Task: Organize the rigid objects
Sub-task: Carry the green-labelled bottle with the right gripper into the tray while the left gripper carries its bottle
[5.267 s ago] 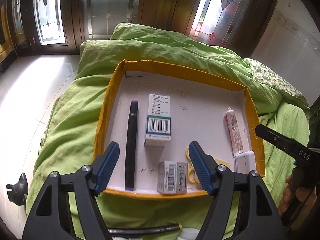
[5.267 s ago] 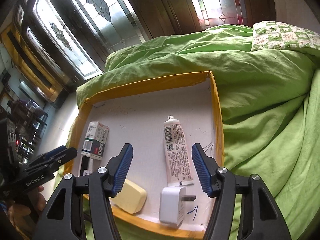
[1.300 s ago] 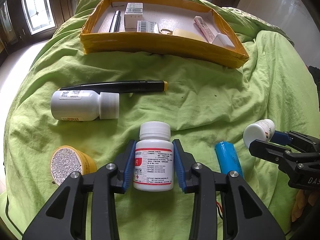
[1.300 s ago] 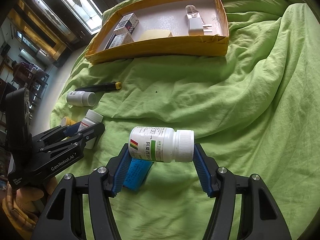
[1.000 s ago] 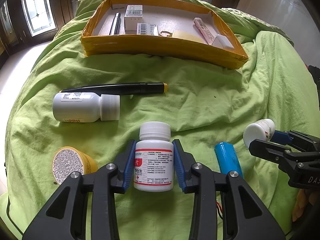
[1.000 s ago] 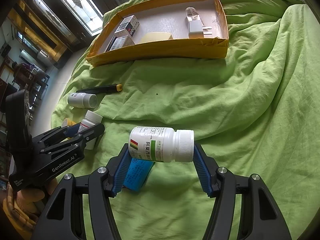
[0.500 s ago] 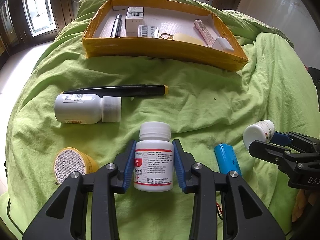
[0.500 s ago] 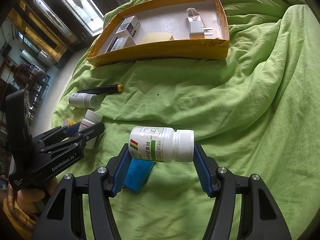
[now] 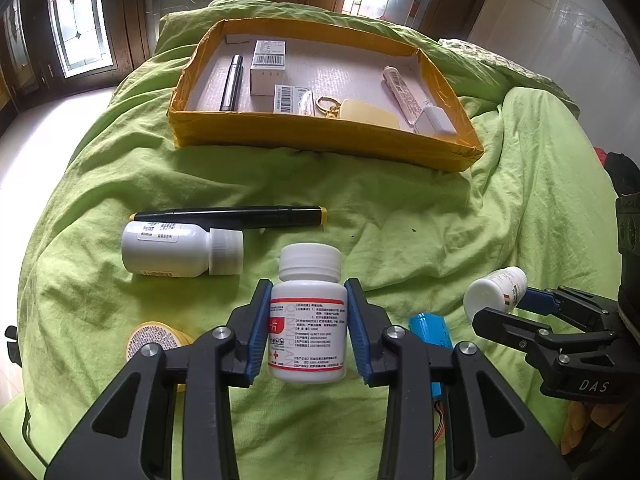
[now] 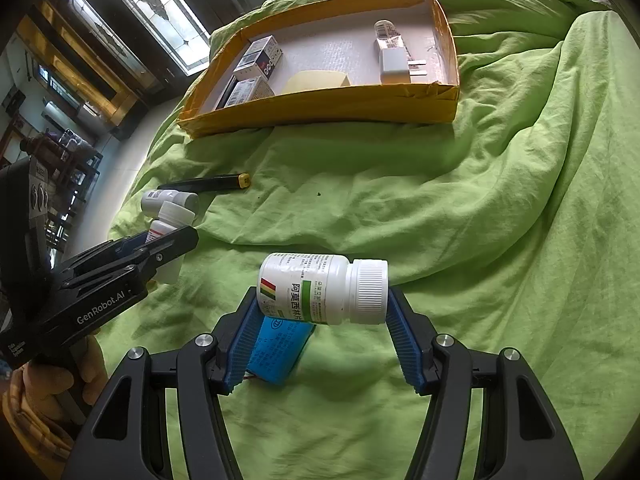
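Left wrist view is mostly one big green bedspread (image 9: 400, 200) draped over a bed, and everything sits on that. Next biggest is the shallow yellow cardboard tray (image 9: 320, 145) at the far end, already holding a black pen (image 9: 232, 82), two small barcoded boxes (image 9: 268, 60), a key ring (image 9: 326, 105), a pale yellow soap bar (image 9: 370, 114), a pink tube (image 9: 402, 92) and a white charger plug (image 9: 434, 120).

The left hand-held gripper (image 9: 308, 334) has its blue pads squeezed on both sides of an upright red-label white bottle (image 9: 307, 320), cap pointing away from the camera, so that one's clamped well short of the tray. The right hand-held gripper (image 10: 324, 336) is opened wider and has a green-label white bottle (image 10: 320, 294) gripped end to end, lying sideways with the cap on the right pad, held just above the bedspread.

Loose stuff on the bedspread: another white bottle (image 9: 180, 249) on its side, left of centre, with a long black marker with a yellow end (image 9: 228, 216) lying just behind it, looks like touching. A blue cylindrical battery (image 10: 280, 354) lies right under the right hand-held gripper's load. Smallest bit is a little yellow round tin (image 9: 158, 340) on its side, half hidden behind the left hand-held gripper's left finger.
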The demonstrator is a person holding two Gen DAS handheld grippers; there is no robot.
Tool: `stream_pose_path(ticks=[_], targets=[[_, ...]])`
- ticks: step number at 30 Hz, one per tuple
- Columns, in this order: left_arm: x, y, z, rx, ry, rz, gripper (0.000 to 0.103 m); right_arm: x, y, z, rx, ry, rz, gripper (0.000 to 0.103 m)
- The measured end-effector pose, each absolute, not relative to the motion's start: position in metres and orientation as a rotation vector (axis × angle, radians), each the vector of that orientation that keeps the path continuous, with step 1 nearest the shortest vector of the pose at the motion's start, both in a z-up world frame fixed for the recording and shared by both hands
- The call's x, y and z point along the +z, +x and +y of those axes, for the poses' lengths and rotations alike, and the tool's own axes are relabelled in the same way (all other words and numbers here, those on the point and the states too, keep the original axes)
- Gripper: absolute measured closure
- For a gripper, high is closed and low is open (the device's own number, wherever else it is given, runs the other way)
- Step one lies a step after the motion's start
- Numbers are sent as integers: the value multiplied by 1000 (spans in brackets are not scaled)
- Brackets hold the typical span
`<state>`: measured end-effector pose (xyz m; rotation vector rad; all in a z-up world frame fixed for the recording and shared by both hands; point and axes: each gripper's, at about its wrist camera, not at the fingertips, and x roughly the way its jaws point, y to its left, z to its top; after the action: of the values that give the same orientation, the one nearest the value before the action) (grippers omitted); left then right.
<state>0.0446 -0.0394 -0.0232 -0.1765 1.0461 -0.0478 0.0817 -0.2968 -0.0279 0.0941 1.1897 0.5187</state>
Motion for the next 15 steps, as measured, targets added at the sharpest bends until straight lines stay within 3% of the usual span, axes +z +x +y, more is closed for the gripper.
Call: stream_pose_path(ticks=[15], targets=[[-7,59,-40,-32,-133,1018,69,-23,85,-298,519,112,1175,47]])
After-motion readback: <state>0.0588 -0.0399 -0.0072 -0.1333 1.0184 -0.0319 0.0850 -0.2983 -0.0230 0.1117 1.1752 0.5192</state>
